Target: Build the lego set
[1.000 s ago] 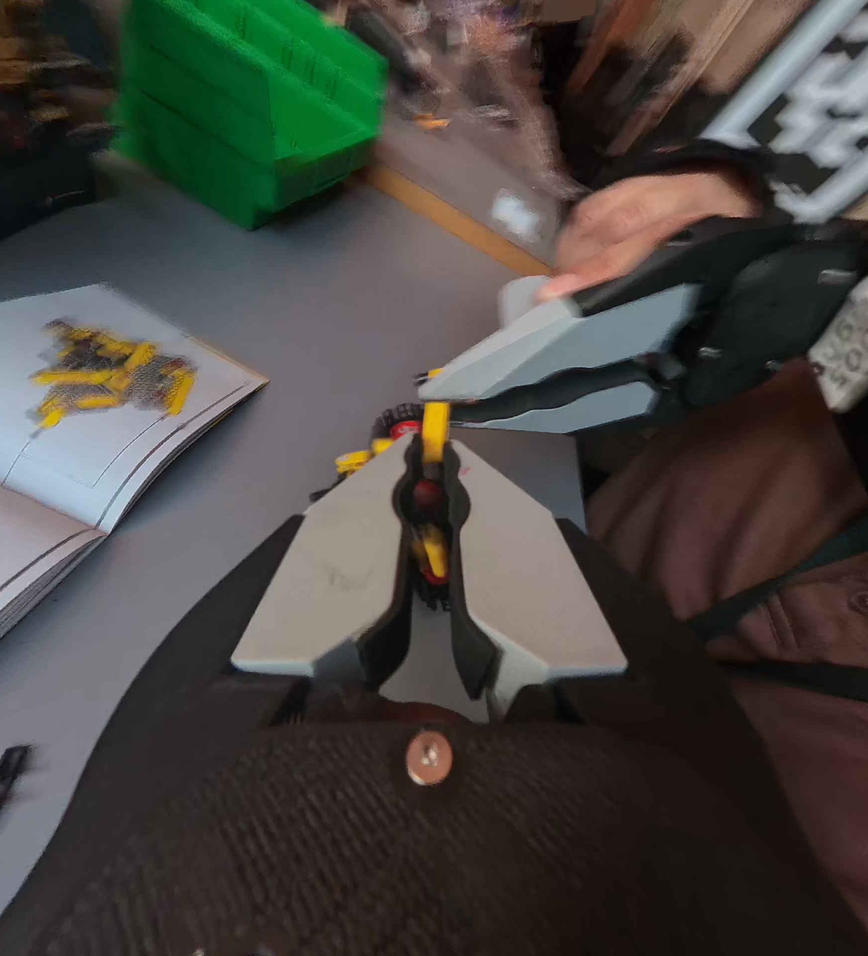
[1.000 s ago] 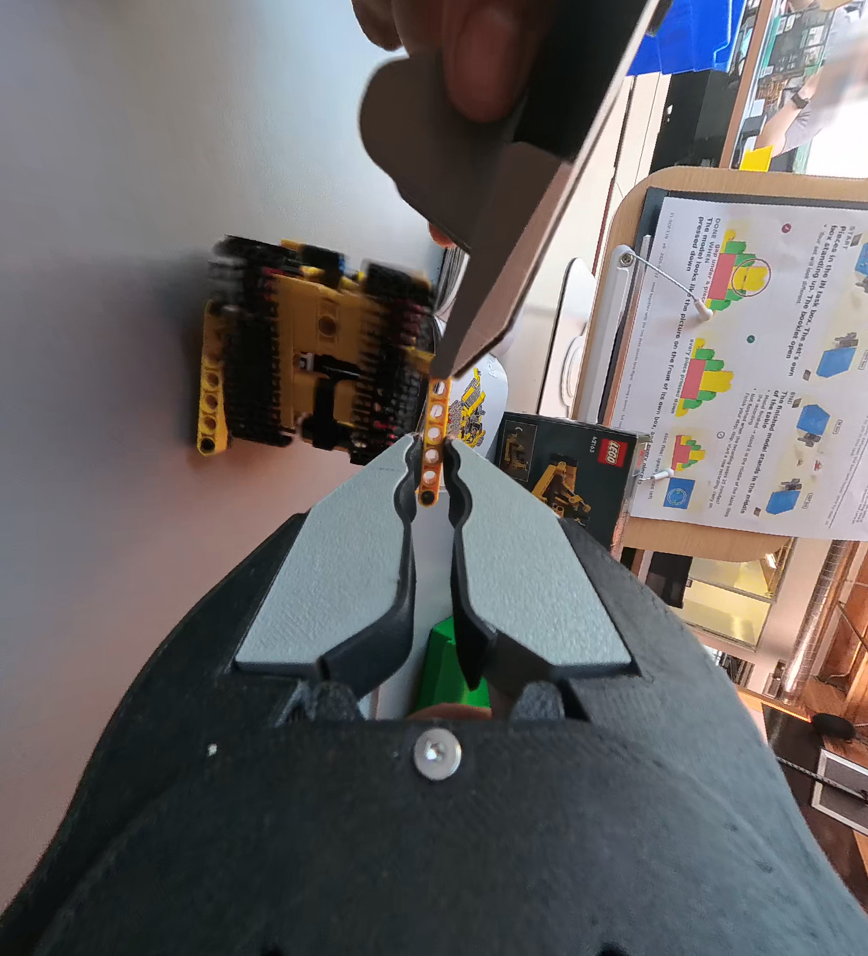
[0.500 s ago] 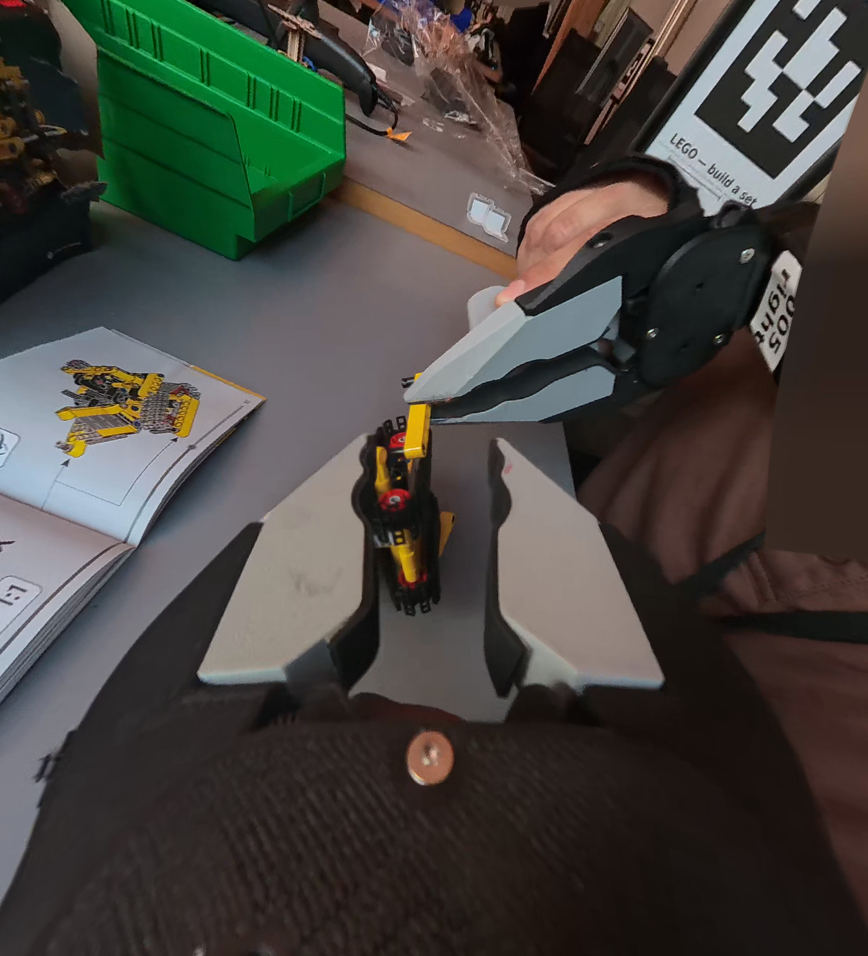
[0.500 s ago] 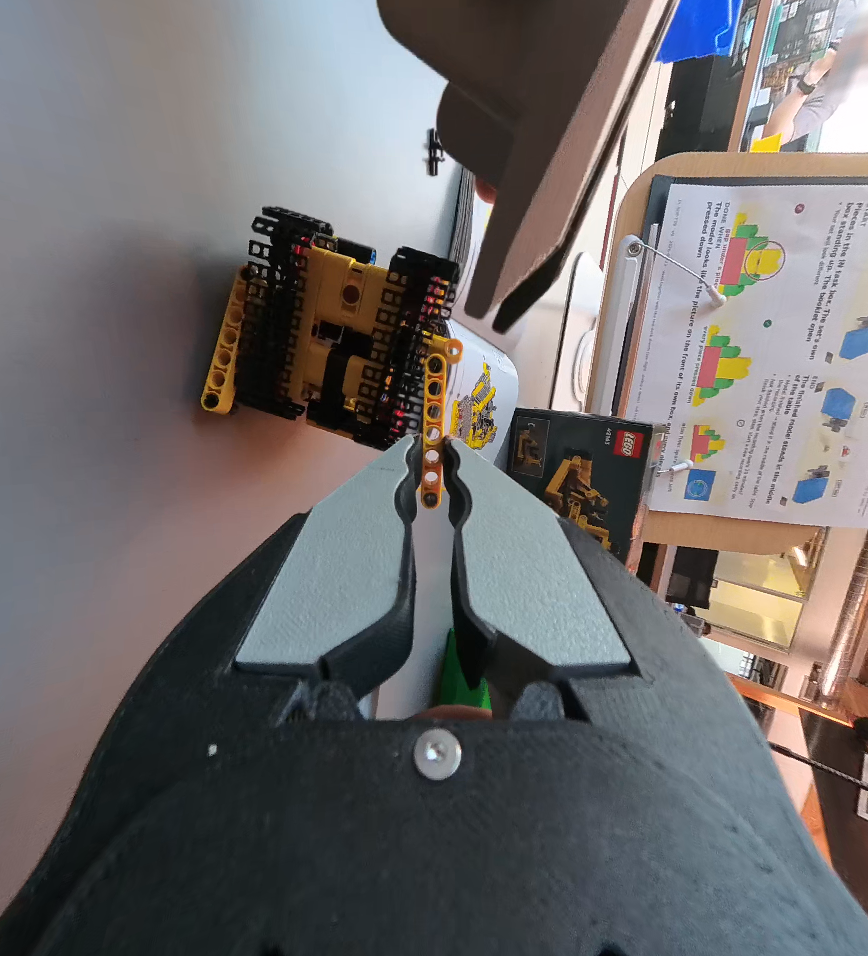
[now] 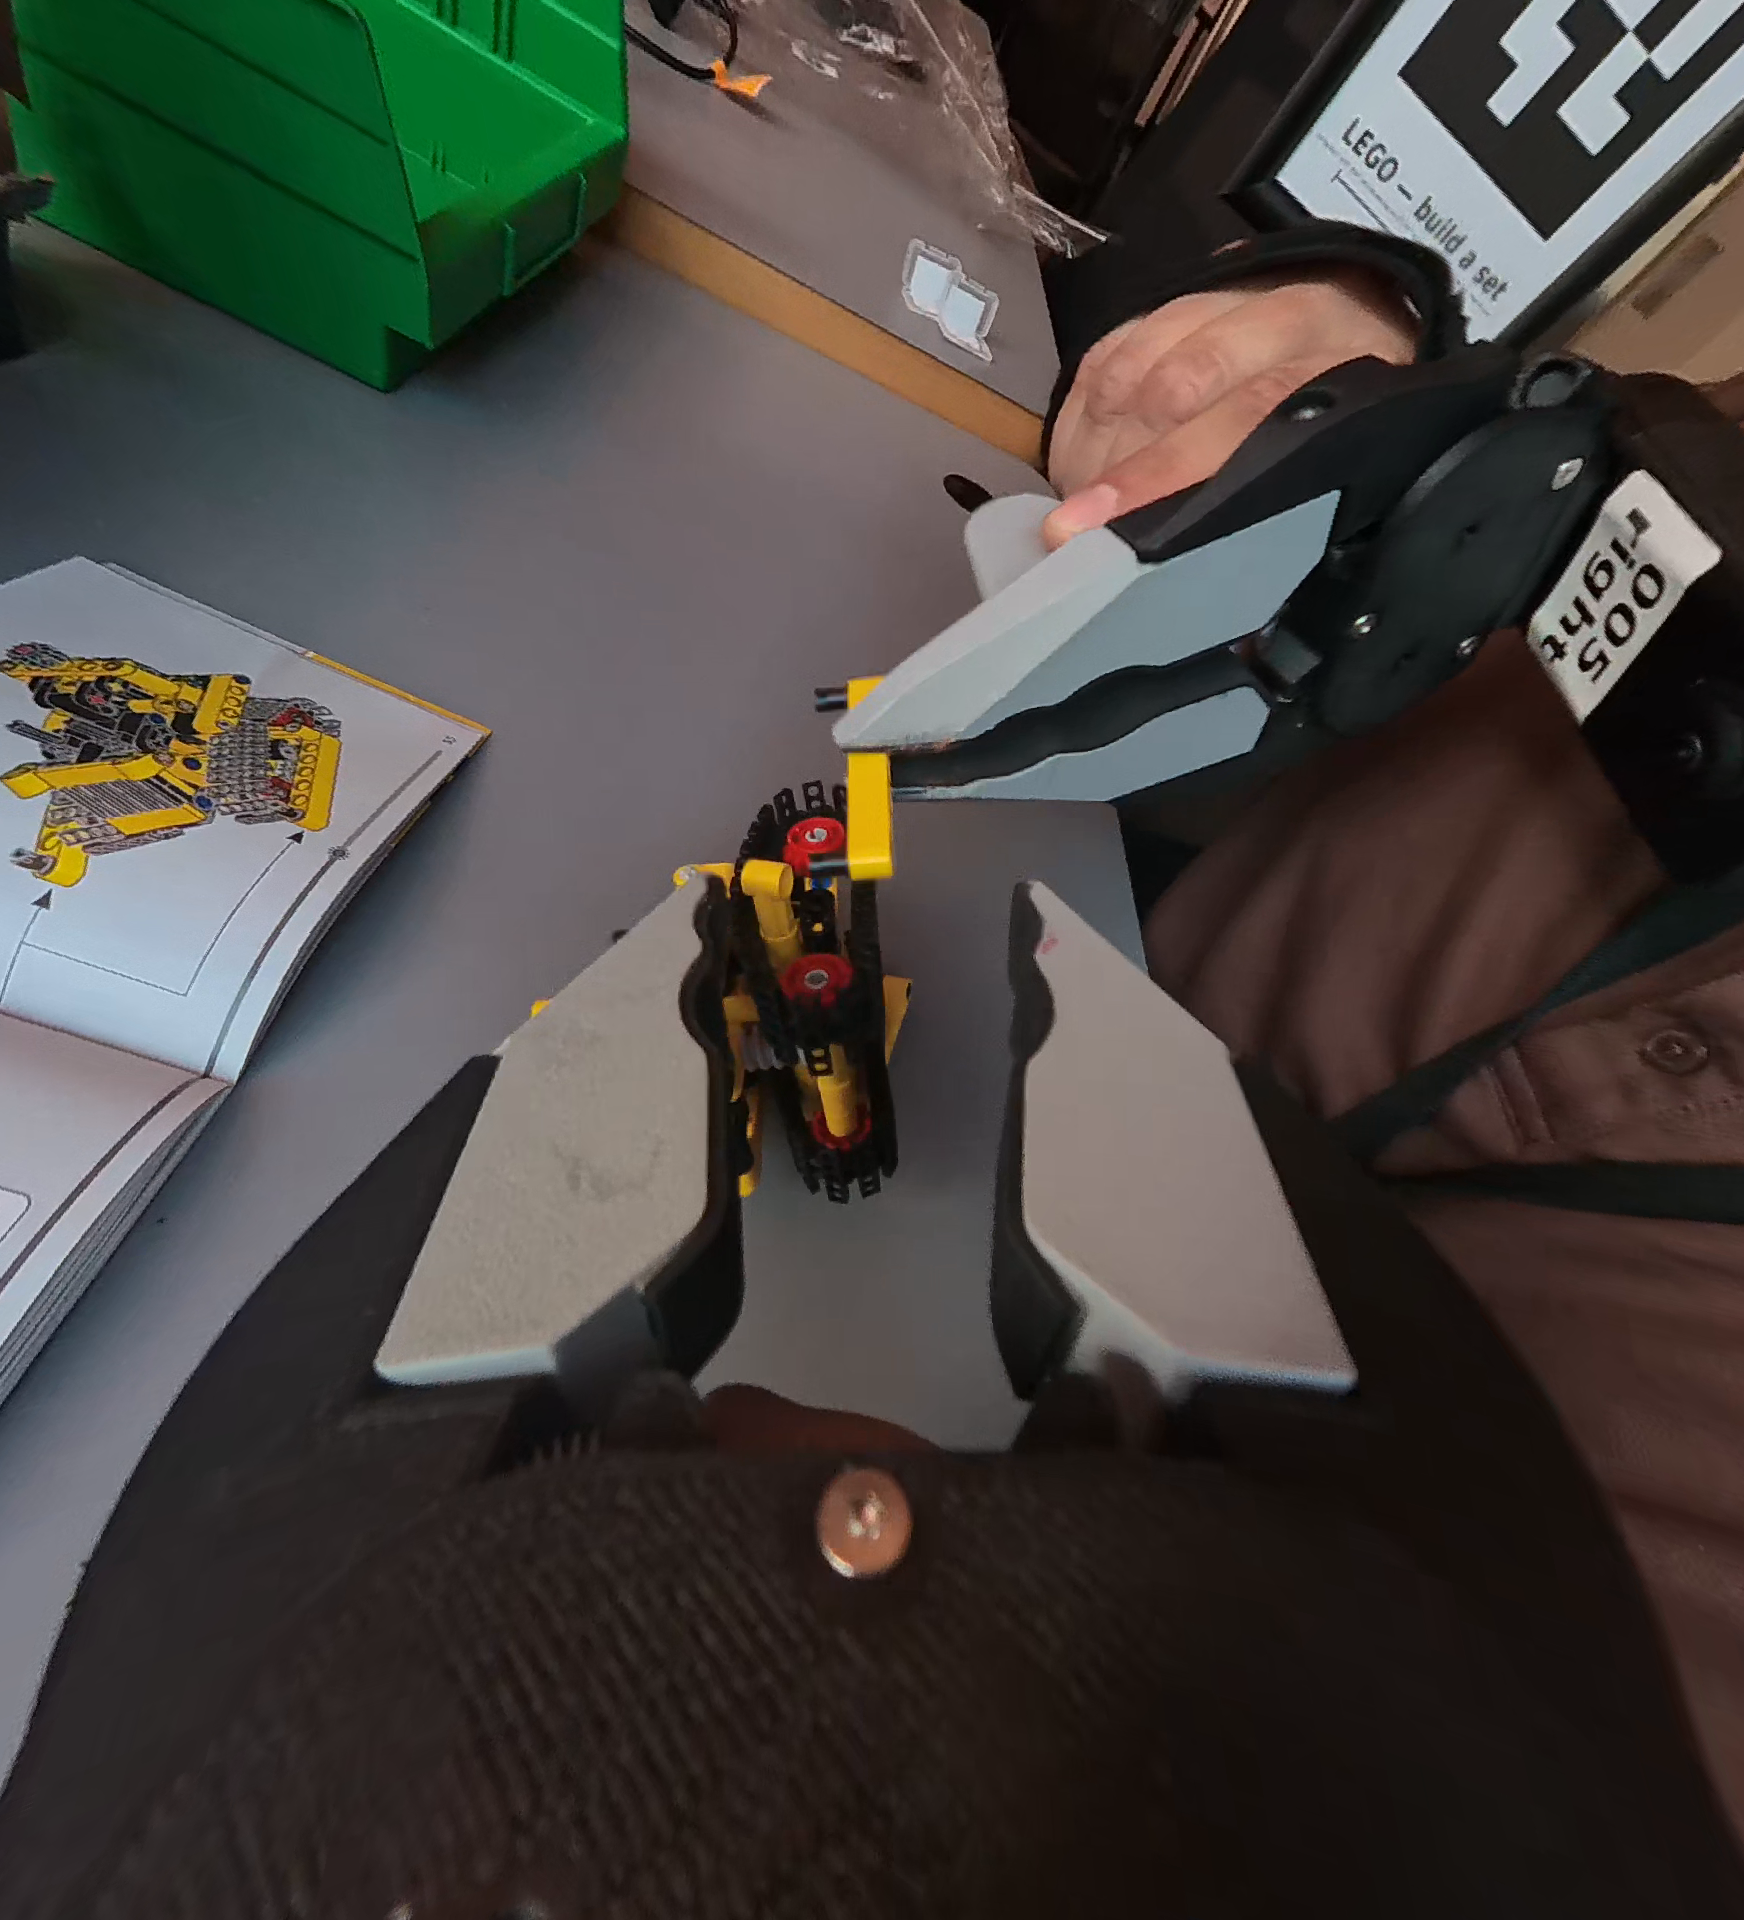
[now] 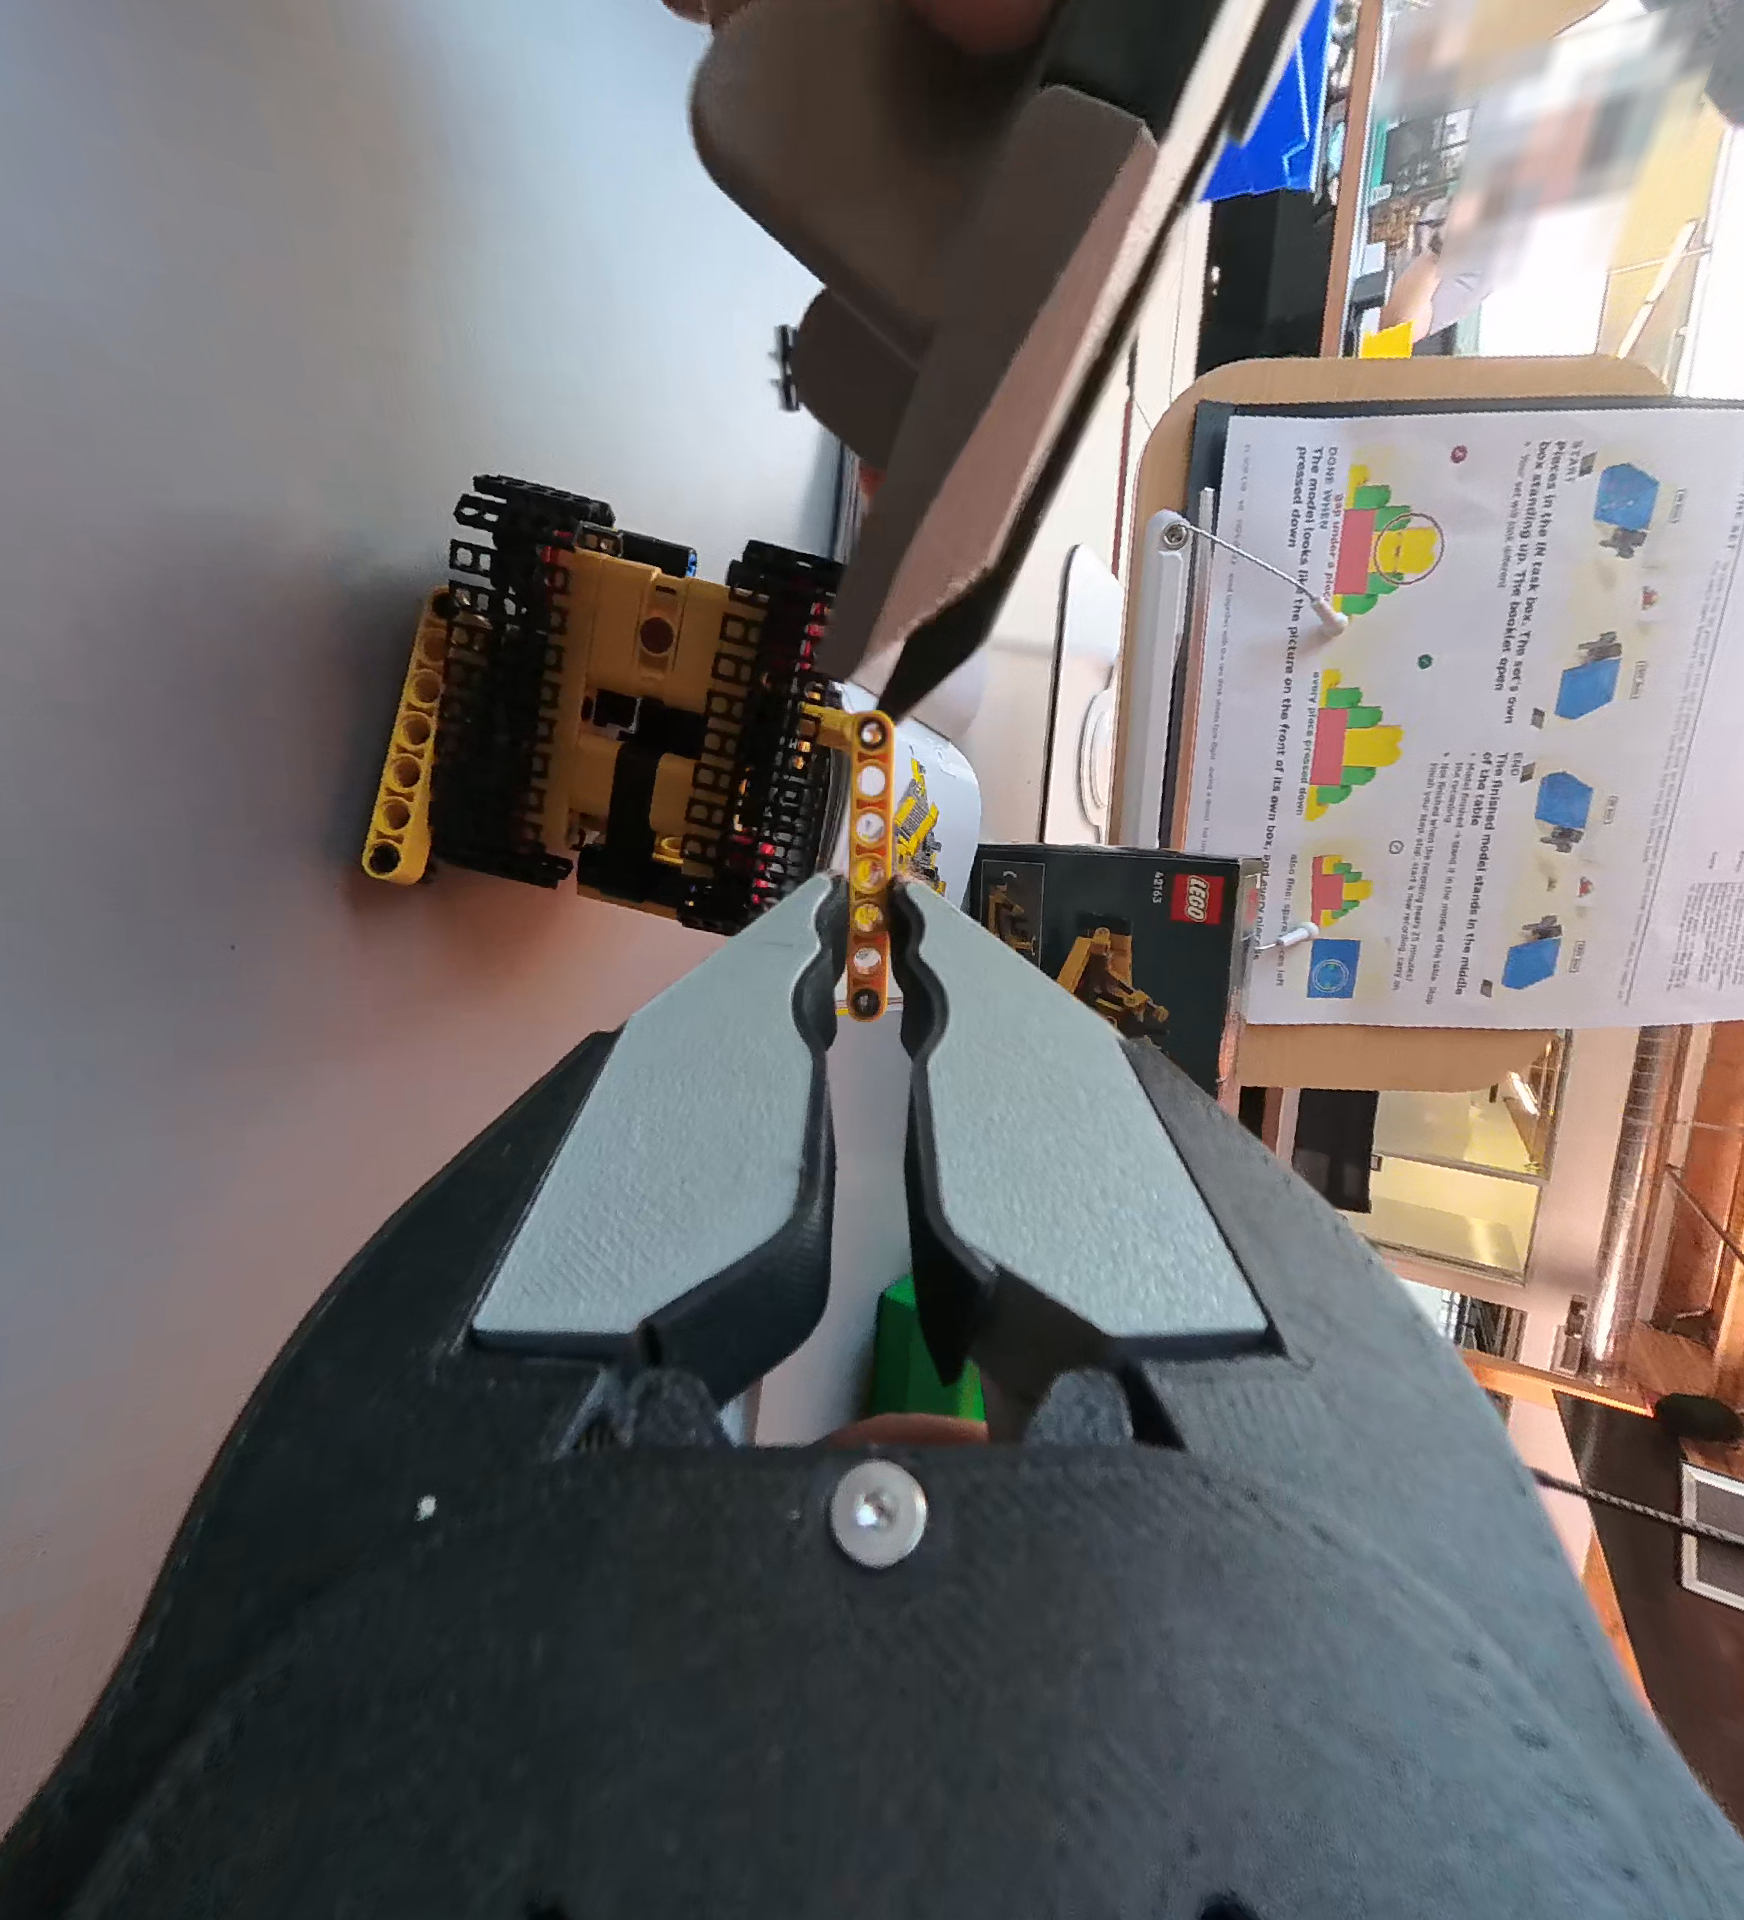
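Note:
The yellow and black tracked model [image 5: 816, 1018] stands on its side on the grey table [image 5: 535, 520], between the fingers of my left gripper [image 5: 863, 914]. That gripper is open and its left finger is close beside the model. My right gripper [image 6: 866, 925] is shut on a yellow holed beam [image 6: 870, 831]. The beam's far end meets the model's [image 6: 619, 717] upper track side. In the left wrist view the right gripper [image 5: 889, 748] comes in from the right with the beam [image 5: 868, 821] hanging down onto the model. A left finger [image 6: 951, 468] hangs above it in the right wrist view.
An open instruction booklet [image 5: 172, 810] lies at the left. A green bin [image 5: 328, 156] stands at the back left. The set's black box [image 6: 1107, 935] and a clipboard with a printed sheet [image 6: 1522, 707] stand behind. A small black part [image 6: 787, 364] lies farther off.
My left gripper has opened and let go of the model, which now stands on the table. The right gripper has kept hold of the beam at the model's side.

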`<move>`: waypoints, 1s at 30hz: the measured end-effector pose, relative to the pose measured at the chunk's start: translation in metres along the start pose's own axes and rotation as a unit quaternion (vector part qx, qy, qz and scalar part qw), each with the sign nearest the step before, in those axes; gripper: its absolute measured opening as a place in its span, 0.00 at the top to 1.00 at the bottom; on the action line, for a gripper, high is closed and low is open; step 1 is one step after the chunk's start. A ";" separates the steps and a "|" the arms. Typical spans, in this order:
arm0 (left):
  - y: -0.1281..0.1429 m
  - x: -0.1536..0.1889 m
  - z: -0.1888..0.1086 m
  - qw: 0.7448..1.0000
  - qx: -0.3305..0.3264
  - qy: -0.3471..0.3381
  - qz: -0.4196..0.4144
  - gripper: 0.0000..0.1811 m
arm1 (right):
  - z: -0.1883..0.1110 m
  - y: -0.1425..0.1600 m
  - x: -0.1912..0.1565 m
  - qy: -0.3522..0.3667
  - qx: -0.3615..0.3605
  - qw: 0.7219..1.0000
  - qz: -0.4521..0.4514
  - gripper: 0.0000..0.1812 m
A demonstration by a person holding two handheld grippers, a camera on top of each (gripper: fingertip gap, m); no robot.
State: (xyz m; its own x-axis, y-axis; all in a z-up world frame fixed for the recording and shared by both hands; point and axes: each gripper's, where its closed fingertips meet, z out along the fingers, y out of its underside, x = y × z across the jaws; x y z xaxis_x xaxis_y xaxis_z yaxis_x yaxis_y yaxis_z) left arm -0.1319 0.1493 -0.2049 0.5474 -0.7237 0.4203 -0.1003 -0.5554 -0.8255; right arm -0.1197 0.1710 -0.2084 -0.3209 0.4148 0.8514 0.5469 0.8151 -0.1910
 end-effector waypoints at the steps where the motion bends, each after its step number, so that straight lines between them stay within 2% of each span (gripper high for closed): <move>1: 0.001 0.000 0.001 1.000 -0.006 0.001 0.000 0.72 | 0.001 0.002 0.001 0.004 -0.001 1.000 0.004 0.97; 4: 0.003 -0.004 0.002 1.000 -0.009 -0.007 -0.002 0.75 | 0.005 0.009 -0.001 -0.004 -0.007 1.000 0.028 0.97; 8: 0.008 -0.005 0.006 1.000 -0.027 -0.013 0.004 0.75 | 0.001 0.005 -0.001 -0.007 0.008 0.998 0.058 0.97; 11: 0.008 -0.004 0.005 0.999 -0.037 -0.014 0.013 0.73 | -0.002 0.020 0.013 0.011 -0.001 0.996 0.086 0.97; 15: 0.006 -0.005 0.001 0.999 -0.028 -0.014 0.012 0.73 | -0.006 0.035 0.018 0.000 0.005 0.989 0.151 0.98; 21: 0.008 -0.006 0.002 0.999 -0.032 -0.015 0.013 0.74 | -0.007 0.043 0.012 0.002 0.008 0.986 0.165 0.97; 26: 0.010 -0.008 0.006 0.999 -0.042 -0.019 0.016 0.74 | -0.008 0.034 0.006 -0.006 0.032 0.985 0.171 0.97; 30: 0.010 -0.008 0.009 0.999 -0.044 -0.021 0.018 0.78 | -0.004 0.019 -0.001 -0.020 0.045 0.985 0.165 0.97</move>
State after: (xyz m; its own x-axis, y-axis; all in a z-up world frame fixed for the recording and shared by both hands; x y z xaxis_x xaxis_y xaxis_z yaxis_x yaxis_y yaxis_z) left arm -0.1297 0.1535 -0.2204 0.5761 -0.7273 0.3731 -0.1927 -0.5644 -0.8027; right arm -0.1059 0.1840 -0.2107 -0.1681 0.6776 0.7159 0.5560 0.6649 -0.4988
